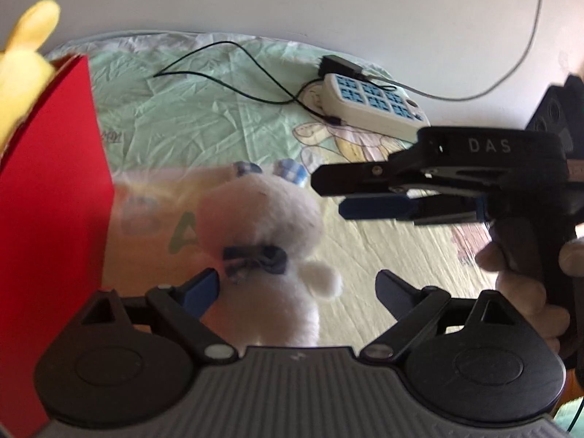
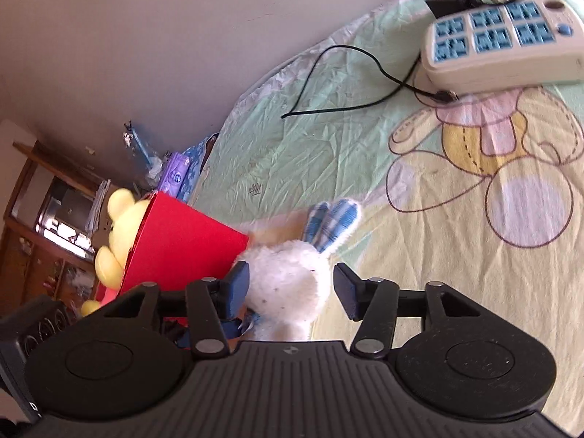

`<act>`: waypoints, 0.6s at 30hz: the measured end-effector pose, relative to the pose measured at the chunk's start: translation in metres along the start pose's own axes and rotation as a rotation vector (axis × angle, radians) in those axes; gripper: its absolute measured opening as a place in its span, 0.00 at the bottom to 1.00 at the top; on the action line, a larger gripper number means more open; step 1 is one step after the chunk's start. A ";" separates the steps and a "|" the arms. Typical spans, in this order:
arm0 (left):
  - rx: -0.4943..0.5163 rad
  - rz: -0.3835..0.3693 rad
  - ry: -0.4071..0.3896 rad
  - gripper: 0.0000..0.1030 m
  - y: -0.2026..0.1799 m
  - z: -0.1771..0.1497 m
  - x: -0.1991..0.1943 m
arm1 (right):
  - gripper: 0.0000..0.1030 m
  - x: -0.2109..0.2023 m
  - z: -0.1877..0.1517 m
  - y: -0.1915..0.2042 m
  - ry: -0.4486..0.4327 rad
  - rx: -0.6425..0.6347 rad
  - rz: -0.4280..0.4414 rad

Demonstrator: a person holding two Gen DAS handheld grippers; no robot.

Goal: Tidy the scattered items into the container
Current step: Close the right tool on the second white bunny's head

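While hanging tilted down just beside the red box [image 1: 54, 200], keeps the left gripper [image 1: 297, 290] spread wide and clamped on nothing. Frames a white rabbit [image 1: 262, 219] between the jaws, with the box-side pad just beside the fur and the other pad well apart from it. Shows the right gripper [image 2: 292, 288] parted too and pressing on nothing, reaching in from the side away from the box in a hand [image 1: 522, 284]. Sets its jaws around the rabbit's head, box-side pad against or just beside the fur, far pad clear. Places the rabbit, blurred, with blue checked ears and a blue bow, on the sheet [image 1: 200, 116] outside the box, at the box's near corner; cannot tell whether touching it. Finds a yellow bear [image 1: 22, 73] already in the box, head poking above the rim. Spreads the pale green cartoon-print sheet under the box and everything near it. Leaves a black cable [image 1: 226, 73] looped well away from the box, and beyond that a white power strip [image 1: 376, 102] with blue sockets, farther from the box still.
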State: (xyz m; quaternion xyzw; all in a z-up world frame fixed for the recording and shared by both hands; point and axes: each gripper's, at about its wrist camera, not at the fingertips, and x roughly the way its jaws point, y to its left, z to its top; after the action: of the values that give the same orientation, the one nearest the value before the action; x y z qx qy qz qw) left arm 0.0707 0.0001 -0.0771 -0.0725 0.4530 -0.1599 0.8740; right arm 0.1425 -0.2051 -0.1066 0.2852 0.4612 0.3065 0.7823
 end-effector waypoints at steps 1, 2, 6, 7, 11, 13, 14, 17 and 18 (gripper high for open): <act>-0.014 0.011 0.000 0.90 0.002 0.002 0.002 | 0.57 0.003 0.001 -0.004 0.004 0.029 0.009; -0.025 0.015 0.004 0.90 0.004 0.004 0.004 | 0.57 0.006 0.002 -0.007 0.008 0.054 0.018; -0.008 0.012 0.015 0.90 0.003 0.011 0.014 | 0.57 0.022 0.004 -0.013 0.052 0.102 0.038; 0.002 0.020 0.015 0.90 0.002 0.013 0.016 | 0.59 0.027 0.004 -0.014 0.064 0.111 0.043; 0.018 0.049 0.024 0.90 0.002 0.017 0.025 | 0.60 0.037 0.008 -0.012 0.083 0.126 0.064; 0.028 0.061 0.026 0.87 0.002 0.018 0.028 | 0.61 0.041 0.010 -0.010 0.095 0.122 0.063; 0.041 0.066 0.025 0.87 0.001 0.017 0.028 | 0.61 0.042 0.011 -0.009 0.102 0.117 0.061; 0.075 0.070 0.021 0.82 -0.002 0.013 0.028 | 0.66 0.045 0.015 -0.007 0.129 0.100 0.057; 0.087 0.073 0.022 0.81 -0.004 0.012 0.028 | 0.68 0.046 0.015 -0.007 0.139 0.097 0.051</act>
State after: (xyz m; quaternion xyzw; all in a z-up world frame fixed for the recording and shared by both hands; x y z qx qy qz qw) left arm 0.0945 -0.0131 -0.0903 -0.0161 0.4573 -0.1482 0.8767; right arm 0.1753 -0.1778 -0.1304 0.3127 0.5212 0.3227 0.7256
